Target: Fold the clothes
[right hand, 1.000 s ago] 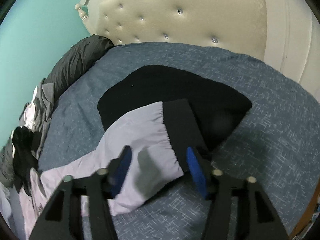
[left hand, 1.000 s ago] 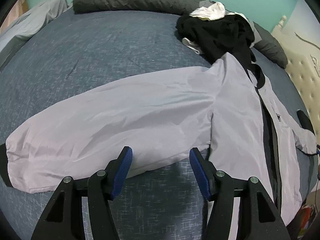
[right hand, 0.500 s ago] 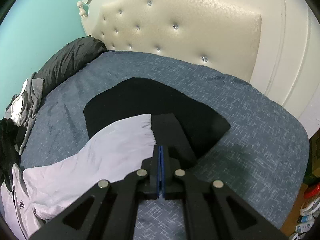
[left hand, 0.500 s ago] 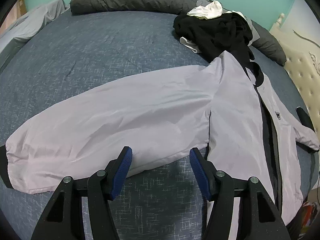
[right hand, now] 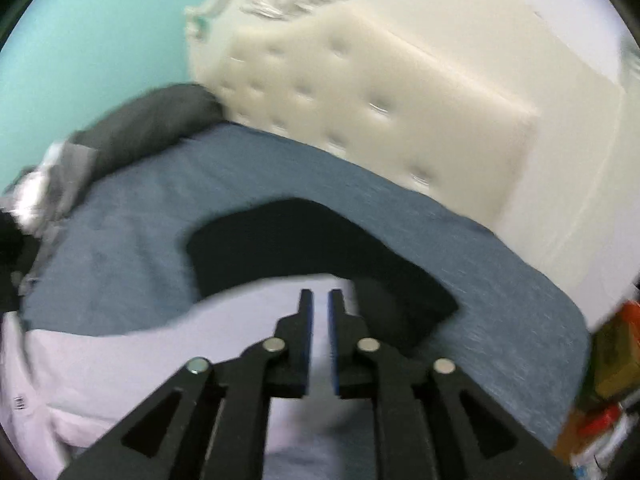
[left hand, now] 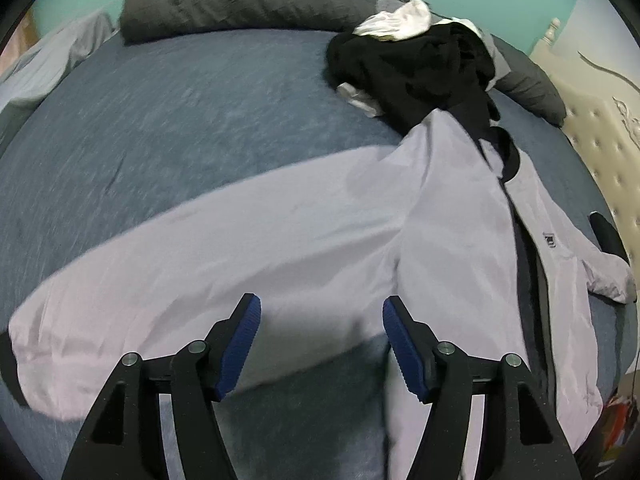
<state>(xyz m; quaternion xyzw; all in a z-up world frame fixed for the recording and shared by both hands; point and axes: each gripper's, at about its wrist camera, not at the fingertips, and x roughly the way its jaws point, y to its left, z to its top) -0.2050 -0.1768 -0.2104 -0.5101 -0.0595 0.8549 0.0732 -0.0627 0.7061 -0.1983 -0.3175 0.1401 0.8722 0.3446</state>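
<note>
A pale lilac jacket [left hand: 300, 240] lies spread front-up on the blue bed [left hand: 160, 120], one long sleeve stretched to the left. My left gripper [left hand: 320, 300] hovers over that sleeve's lower edge, jaws wide and opening slightly, nothing between them. In the right wrist view the other sleeve [right hand: 160, 360] lies across a flat black garment [right hand: 300, 240]. Its black cuff [right hand: 384, 304] sits just right of my right gripper [right hand: 318, 292]. That gripper's jaws are opening to a narrow gap. Pale sleeve fabric shows in the gap, and the picture is blurred.
A heap of black and white clothes [left hand: 412, 68] touches the jacket's collar. A dark grey duvet [left hand: 240, 0] runs along the far edge. The cream tufted headboard [right hand: 380, 100] stands behind the bed, with coloured clutter [right hand: 608, 360] past the bed's right edge.
The right gripper closed on the sleeve beside the cuff, then rose with the fabric under it, and its jaws have parted a little. The left gripper shifted slightly and stayed open.
</note>
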